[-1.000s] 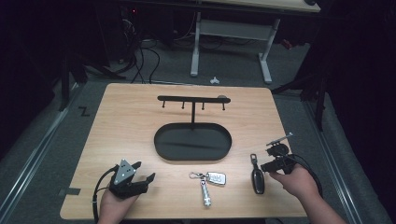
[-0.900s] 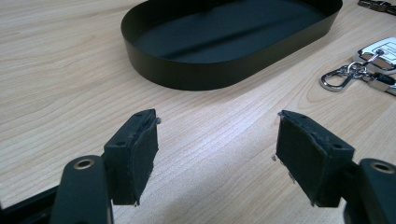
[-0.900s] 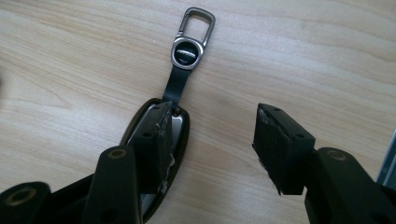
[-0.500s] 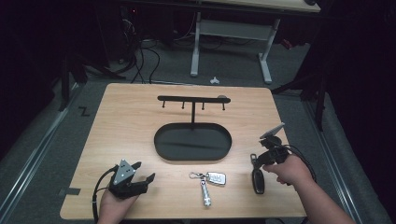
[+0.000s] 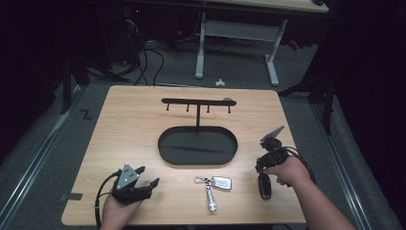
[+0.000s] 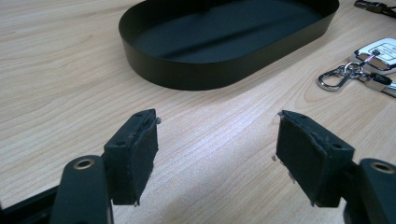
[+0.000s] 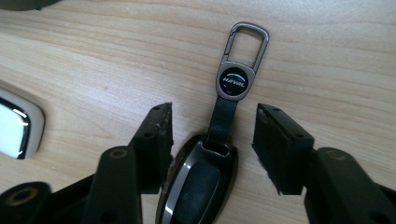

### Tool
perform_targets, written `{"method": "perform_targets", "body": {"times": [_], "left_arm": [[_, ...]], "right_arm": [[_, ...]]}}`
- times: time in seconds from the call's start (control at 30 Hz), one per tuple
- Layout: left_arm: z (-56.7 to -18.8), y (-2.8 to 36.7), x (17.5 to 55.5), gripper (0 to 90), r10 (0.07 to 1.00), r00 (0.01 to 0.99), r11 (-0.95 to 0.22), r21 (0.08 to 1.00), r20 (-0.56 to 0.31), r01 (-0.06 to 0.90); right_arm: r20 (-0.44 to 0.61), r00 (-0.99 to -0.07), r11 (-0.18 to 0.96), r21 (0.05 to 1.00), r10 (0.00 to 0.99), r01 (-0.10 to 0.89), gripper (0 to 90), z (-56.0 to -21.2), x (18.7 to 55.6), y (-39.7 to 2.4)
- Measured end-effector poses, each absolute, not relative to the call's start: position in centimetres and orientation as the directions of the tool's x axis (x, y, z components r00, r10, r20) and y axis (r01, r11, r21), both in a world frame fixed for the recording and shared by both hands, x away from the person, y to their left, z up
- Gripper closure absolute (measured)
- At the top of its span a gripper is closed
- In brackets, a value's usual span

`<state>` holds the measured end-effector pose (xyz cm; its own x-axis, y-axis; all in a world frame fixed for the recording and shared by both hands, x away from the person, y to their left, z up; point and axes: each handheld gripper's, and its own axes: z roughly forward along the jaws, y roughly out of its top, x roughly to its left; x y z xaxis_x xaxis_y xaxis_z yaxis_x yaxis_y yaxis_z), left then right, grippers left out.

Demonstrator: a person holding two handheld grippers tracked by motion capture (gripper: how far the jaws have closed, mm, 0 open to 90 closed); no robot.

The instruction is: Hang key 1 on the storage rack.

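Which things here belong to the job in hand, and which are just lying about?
In the job: right gripper, jaws just closing around the black car key.
Lying about: white key, black tray, hook rack, left gripper.

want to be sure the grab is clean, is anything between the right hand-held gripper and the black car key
Nothing visible. The right hand-held gripper has its jaws open on either side of the black car key, which lies flat on the table. Its jaws have just been closing, and the white key fob lies off to one side.

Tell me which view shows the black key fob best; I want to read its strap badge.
The right gripper view: the black key fob lies close up between the open jaws, badge and clip sharp. The high view shows it small beside the right hand. The left gripper view faces the tray.
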<state>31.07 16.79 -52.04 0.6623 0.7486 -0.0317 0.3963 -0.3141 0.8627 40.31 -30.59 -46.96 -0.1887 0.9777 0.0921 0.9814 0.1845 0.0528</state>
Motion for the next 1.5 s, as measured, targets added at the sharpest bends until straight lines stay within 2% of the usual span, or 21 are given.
{"method": "perform_targets", "body": {"times": [0.1,0.3,0.33,0.4,0.5,0.57,0.67,0.9,0.97,1.0,1.23,1.27,1.3,1.33,1.37,1.5], "left_arm": [[-52.1,16.8,31.1,29.8,0.749,0.662,-0.313,0.862,-0.034,0.398],[-52.1,16.8,31.1,29.8,0.747,0.663,-0.315,0.861,-0.034,0.399],[-52.1,16.8,31.1,29.8,0.747,0.664,-0.315,0.861,-0.033,0.399],[-52.0,16.8,31.1,29.9,0.748,0.663,-0.314,0.862,-0.033,0.397],[-52.0,16.8,31.1,29.8,0.748,0.663,-0.314,0.862,-0.034,0.399],[-52.1,16.8,31.1,29.9,0.747,0.664,-0.314,0.862,-0.034,0.397],[-52.1,16.8,31.1,29.9,0.746,0.665,-0.314,0.862,-0.035,0.398],[-52.1,16.7,31.1,29.9,0.742,0.669,-0.316,0.862,-0.036,0.396],[-52.1,16.7,31.1,29.9,0.742,0.669,-0.314,0.862,-0.039,0.398],[-52.1,16.7,31.1,29.9,0.741,0.670,-0.312,0.862,-0.042,0.399],[-52.1,16.7,31.1,30.0,0.736,0.676,-0.321,0.858,-0.040,0.400],[-52.2,16.6,31.1,29.9,0.735,0.677,-0.324,0.857,-0.039,0.400],[-52.2,16.6,31.1,29.9,0.735,0.677,-0.324,0.857,-0.039,0.400],[-52.2,16.6,31.1,30.0,0.734,0.678,-0.324,0.857,-0.040,0.402],[-52.2,16.5,31.1,30.0,0.734,0.678,-0.323,0.857,-0.041,0.401],[-52.2,16.4,31.0,30.2,0.728,0.685,-0.332,0.856,-0.036,0.397]], "right_arm": [[0.095,-0.175,0.172,0.042,0.980,0.984,50.5,-47.4,40.5,-30.5],[0.074,-0.156,0.155,0.018,0.985,0.988,57.8,-48.4,40.7,-30.3],[0.057,-0.172,0.172,0.010,0.983,0.985,63.5,-48.6,40.7,-30.1],[0.042,-0.199,0.198,0.015,0.979,0.980,69.4,-48.7,40.6,-30.0],[0.033,-0.232,0.231,0.018,0.972,0.973,74.6,-48.7,40.5,-29.8],[0.016,-0.306,0.305,0.020,0.952,0.952,79.6,-48.7,40.2,-29.4],[0.010,-0.346,0.346,0.019,0.938,0.938,79.9,-48.7,39.9,-29.2],[-0.003,-0.344,0.344,0.006,0.939,0.939,79.0,-48.7,39.9,-28.9],[-0.006,-0.340,0.340,-0.006,0.940,0.940,75.2,-48.7,39.9,-28.7],[-0.001,-0.347,0.347,-0.021,0.938,0.938,66.9,-48.7,40.0,-28.6],[-0.013,-0.363,0.362,-0.037,0.932,0.931,65.6,-48.7,40.0,-28.5],[-0.013,-0.362,0.361,-0.038,0.932,0.932,70.4,-48.7,40.0,-28.5],[-0.013,-0.362,0.361,-0.038,0.932,0.932,70.4,-48.7,40.0,-28.5],[-0.010,-0.395,0.394,-0.031,0.919,0.918,77.4,-48.7,39.9,-28.3],[-0.002,-0.401,0.401,-0.030,0.916,0.916,79.2,-48.7,39.9,-28.3],[-0.008,-0.413,0.412,-0.031,0.911,0.910,79.8,-48.7,39.9,-28.2]]}}
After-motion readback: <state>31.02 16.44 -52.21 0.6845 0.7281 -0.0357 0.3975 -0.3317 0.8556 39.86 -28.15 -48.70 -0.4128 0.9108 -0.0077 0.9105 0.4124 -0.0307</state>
